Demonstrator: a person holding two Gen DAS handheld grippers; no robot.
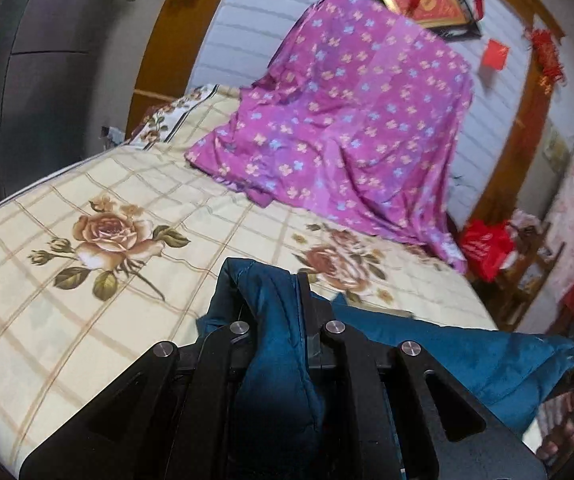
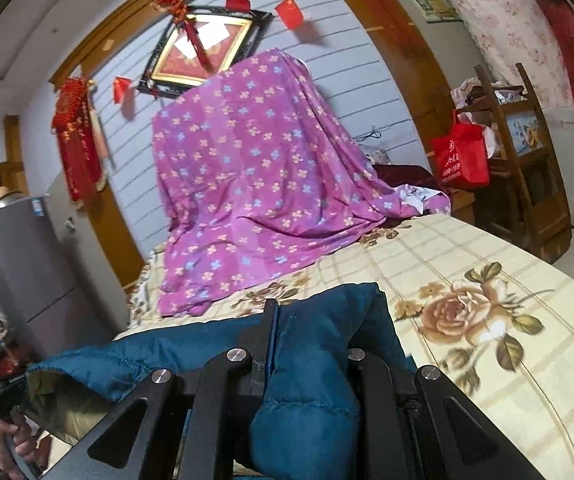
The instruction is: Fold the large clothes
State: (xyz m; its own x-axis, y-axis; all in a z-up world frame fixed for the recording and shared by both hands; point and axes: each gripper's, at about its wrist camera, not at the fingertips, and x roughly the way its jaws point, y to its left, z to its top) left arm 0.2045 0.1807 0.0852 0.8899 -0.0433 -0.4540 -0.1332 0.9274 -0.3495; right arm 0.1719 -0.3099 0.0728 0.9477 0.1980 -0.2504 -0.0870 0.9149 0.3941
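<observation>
Bedroom, one bed (image 1: 67,288) under a cream checked sheet printed with roses. Nearest: left hand-held gripper (image 1: 271,292) clamped on a fold of the teal quilted garment (image 1: 487,356); right hand-held gripper (image 2: 319,308) likewise clamped on it, likely so its edge spans taut between them above the bed for folding. Beyond: purple flowered cloth (image 2: 255,168) draped over a bulky shape. Farthest: red bag (image 2: 463,156), white print unreadable; framed red picture (image 2: 203,50) on the wall.

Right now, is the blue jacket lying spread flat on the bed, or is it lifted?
Lifted. Both the left gripper and the right gripper are shut on the blue jacket, stretched between them above the bed.
</observation>
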